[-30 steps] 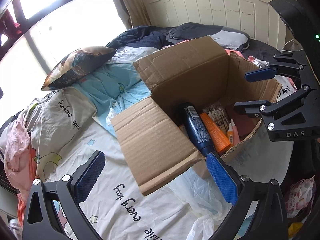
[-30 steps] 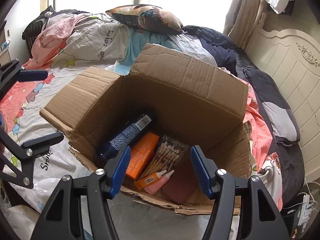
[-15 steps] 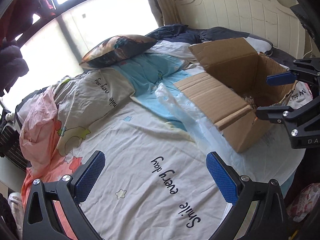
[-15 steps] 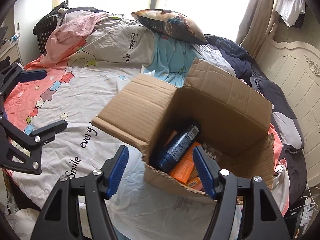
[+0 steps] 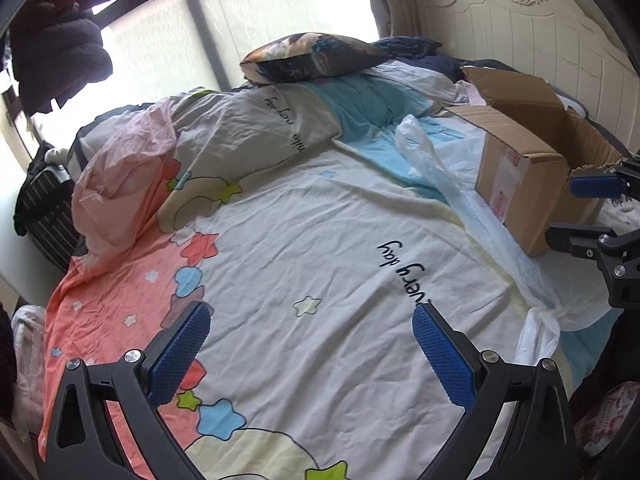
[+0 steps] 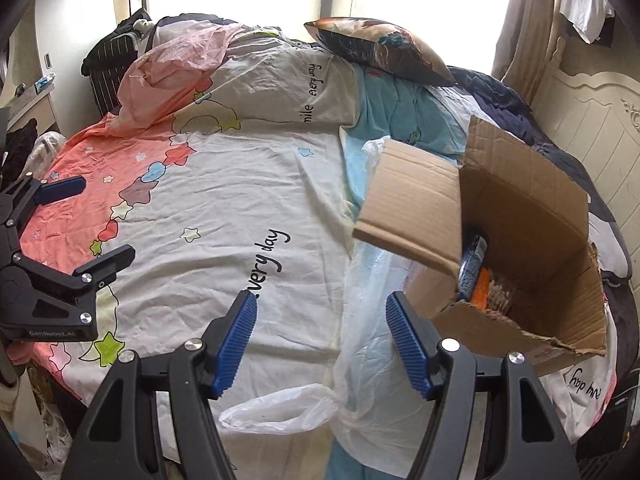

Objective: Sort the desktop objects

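Open bedsheet (image 5: 320, 220) ahead — cardboard box (image 6: 520, 216) and plastic bag (image 6: 360, 360) crowding the right.

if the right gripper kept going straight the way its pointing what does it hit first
Most likely the clear plastic bag spread on the bedsheet; it lies just ahead between the open jaws of the right gripper. The cardboard box sits off to the right of that line. Depth is hard to judge in the fisheye.

A bed (image 6: 224, 216) under a star-printed sheet carries everything. An open cardboard box (image 6: 520, 216) sits at three o'clock on a clear plastic bag (image 6: 360, 320) — a dark patterned pillow (image 6: 380, 50) lies at twelve o'clock.
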